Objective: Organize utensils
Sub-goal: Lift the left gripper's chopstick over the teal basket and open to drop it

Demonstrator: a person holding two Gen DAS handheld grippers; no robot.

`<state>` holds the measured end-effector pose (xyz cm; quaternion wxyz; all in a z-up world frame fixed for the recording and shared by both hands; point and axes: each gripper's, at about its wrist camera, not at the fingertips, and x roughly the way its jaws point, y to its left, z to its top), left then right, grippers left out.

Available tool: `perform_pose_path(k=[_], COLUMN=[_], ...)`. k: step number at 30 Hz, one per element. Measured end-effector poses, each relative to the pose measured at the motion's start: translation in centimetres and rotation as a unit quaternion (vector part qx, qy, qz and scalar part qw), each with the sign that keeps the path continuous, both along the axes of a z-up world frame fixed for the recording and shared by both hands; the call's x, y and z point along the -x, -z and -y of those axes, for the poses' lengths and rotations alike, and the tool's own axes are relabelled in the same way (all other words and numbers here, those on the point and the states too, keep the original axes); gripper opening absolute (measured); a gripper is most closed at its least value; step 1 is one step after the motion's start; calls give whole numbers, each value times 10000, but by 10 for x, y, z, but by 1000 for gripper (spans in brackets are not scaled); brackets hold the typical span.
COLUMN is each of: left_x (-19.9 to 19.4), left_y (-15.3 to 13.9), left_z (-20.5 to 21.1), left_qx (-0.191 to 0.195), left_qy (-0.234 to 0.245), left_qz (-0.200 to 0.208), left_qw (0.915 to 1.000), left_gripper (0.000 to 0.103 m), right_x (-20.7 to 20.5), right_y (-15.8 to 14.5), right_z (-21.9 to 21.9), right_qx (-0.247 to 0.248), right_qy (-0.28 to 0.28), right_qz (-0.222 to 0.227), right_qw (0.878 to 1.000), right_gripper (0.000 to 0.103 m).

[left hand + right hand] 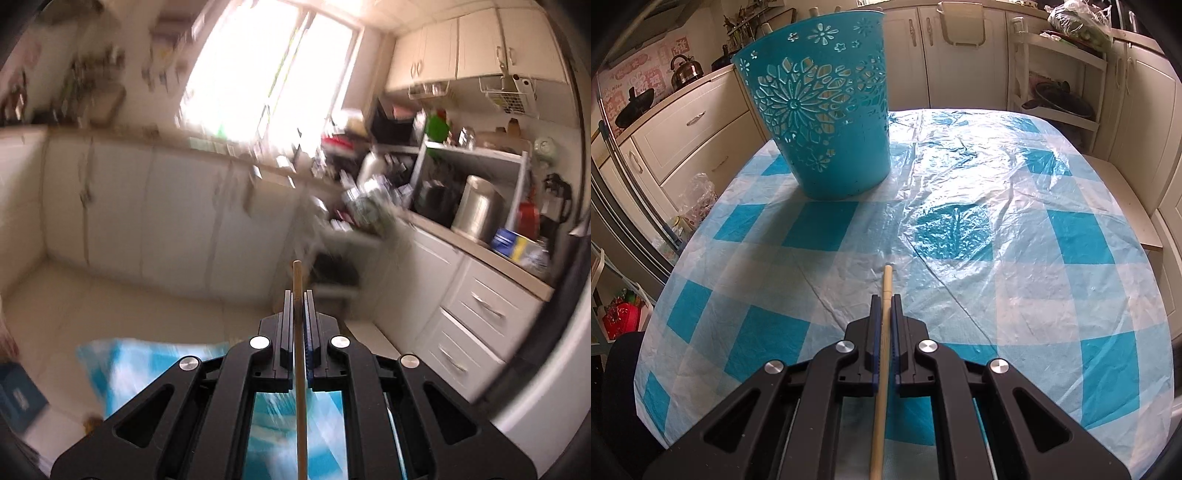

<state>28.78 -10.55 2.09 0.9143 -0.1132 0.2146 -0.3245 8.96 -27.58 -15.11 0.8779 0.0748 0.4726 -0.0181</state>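
My left tongs (pixel 296 295) are clamping one thin wooden chopstick (pixel 297 317), lower centre, with blurred kitchen cabinets (pixel 155 206) behind. Only the right view is showing the bench (pixel 1071 240) in checked cloth and one teal basket (pixel 820 110), upper left; its contents are hidden. My right tongs (pixel 885 301) are pinching a second chopstick (pixel 885 291), lower centre.

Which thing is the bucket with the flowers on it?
Find the blue-and-white checked tablecloth that covers the table. At its far left stands the turquoise basket, upright and alone. Its flower-shaped cut-outs set it apart.
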Motion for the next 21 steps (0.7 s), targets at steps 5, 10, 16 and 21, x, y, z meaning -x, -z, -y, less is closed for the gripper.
perform_pose_path(k=[5, 10, 16, 21], left_x=[-31, -50, -57, -52], left_y=[-1, 8, 27, 44], left_z=[17, 25, 36, 40], left_qx=[-69, -142, -408, -723], left_qy=[-766, -1351, -1408, -1272], left_qz=[426, 635, 679, 547], left_qw=[9961, 9887, 9869, 9877], left_gripper=[5, 5, 5, 5], right_x=[0, -1, -4, -4], right_y=[0, 0, 1, 0], right_z=[0, -1, -3, -4], right_qx=[-5, -1, 34, 69], right_qy=[-19, -48, -86, -98], right_qz=[-3, -10, -19, -28], right_qw=[10000, 10000, 10000, 9999], right_gripper=[6, 6, 6, 6])
